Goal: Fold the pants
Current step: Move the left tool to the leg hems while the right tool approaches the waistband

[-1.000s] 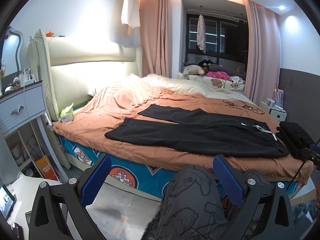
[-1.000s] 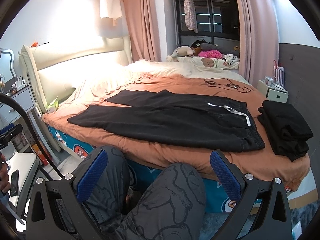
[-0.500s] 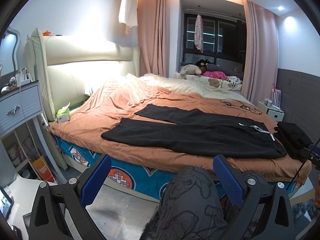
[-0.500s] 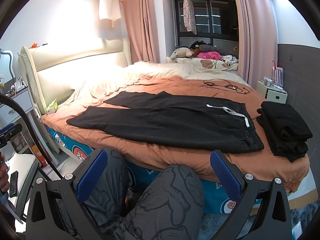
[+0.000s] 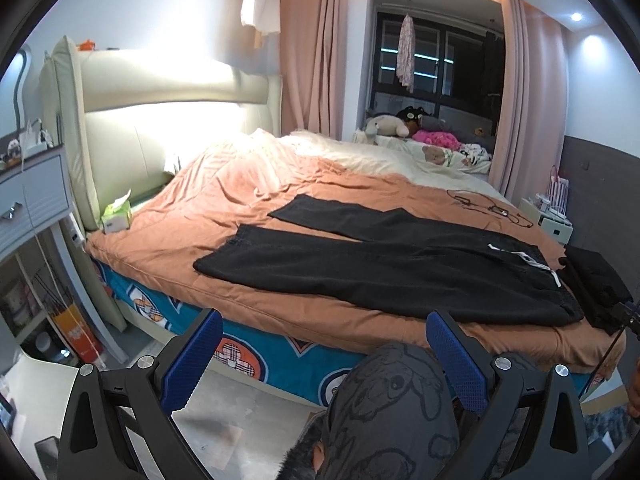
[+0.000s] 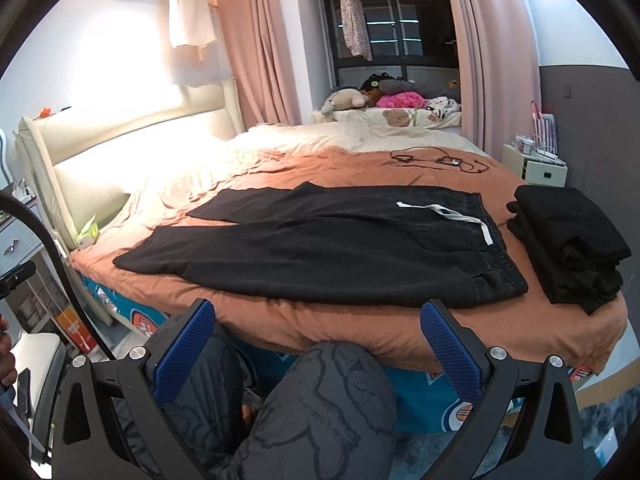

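Observation:
Black pants (image 5: 384, 268) (image 6: 332, 248) lie spread flat on the orange bedspread (image 5: 224, 216) (image 6: 352, 168), legs pointing left toward the headboard, waistband with a white drawstring (image 6: 448, 216) at the right. My left gripper (image 5: 320, 360) is open, held low in front of the bed over the person's knee (image 5: 392, 412), short of the pants. My right gripper (image 6: 316, 348) is also open with nothing between its blue pads, below the bed's near edge, in front of the waistband end.
A stack of folded black garments (image 6: 568, 240) (image 5: 596, 284) lies right of the pants. A tissue box (image 5: 116, 216) sits near the headboard, a cable (image 6: 440, 158) lies further back, and plush toys (image 6: 360, 100) sit at the far end. A nightstand (image 5: 28, 196) stands at the left.
Both views have shifted slightly closer to the bed and a little upward. The pants and folded stack have not moved. Both grippers stay open.

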Tool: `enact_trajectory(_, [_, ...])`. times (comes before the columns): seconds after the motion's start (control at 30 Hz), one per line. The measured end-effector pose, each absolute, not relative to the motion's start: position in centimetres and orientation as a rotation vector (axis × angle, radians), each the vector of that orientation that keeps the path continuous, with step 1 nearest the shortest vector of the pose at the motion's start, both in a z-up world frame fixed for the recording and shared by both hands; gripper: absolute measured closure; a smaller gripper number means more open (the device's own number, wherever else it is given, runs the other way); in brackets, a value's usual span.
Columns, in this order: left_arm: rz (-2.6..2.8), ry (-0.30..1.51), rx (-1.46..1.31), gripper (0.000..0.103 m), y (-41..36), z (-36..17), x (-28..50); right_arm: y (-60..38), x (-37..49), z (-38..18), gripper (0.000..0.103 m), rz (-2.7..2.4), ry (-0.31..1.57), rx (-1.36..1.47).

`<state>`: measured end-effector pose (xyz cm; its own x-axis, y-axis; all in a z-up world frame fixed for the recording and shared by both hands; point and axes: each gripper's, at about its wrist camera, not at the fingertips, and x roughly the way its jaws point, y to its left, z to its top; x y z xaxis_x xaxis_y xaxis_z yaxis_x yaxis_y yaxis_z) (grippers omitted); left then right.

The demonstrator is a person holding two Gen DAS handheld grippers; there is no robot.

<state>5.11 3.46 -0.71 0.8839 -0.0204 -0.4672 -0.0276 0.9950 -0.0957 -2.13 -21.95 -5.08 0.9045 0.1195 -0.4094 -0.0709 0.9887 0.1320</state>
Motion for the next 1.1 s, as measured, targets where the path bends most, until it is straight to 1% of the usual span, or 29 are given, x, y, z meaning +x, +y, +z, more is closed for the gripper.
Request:
enact_trajectory(0.4, [0.013, 0.571, -0.155, 0.0, 5.1, -2.9, 10.8, -22.0, 2.8, -6.3, 0.0, 0.033, 0.506, 0.154])
enact_trajectory(0.9, [0.031, 0.711, -0.28, 0.001, 8.9, -7.7, 19.2, -23.9, 8.0, -7.4, 0.0, -0.071, 0.607, 0.271])
enact_trajectory(0.97, [0.029, 0.726, -0.301, 0.002, 9.5, -8.2, 20.3, -24.0, 8.5, -7.3, 0.0, -0.085, 0.619, 0.287])
enact_trajectory(1.1, [0.014, 0.761, -0.352, 0.007, 10.6, -9.5, 22.8, -24.6, 9.2, -7.5, 0.0, -0.113, 0.635, 0.321])
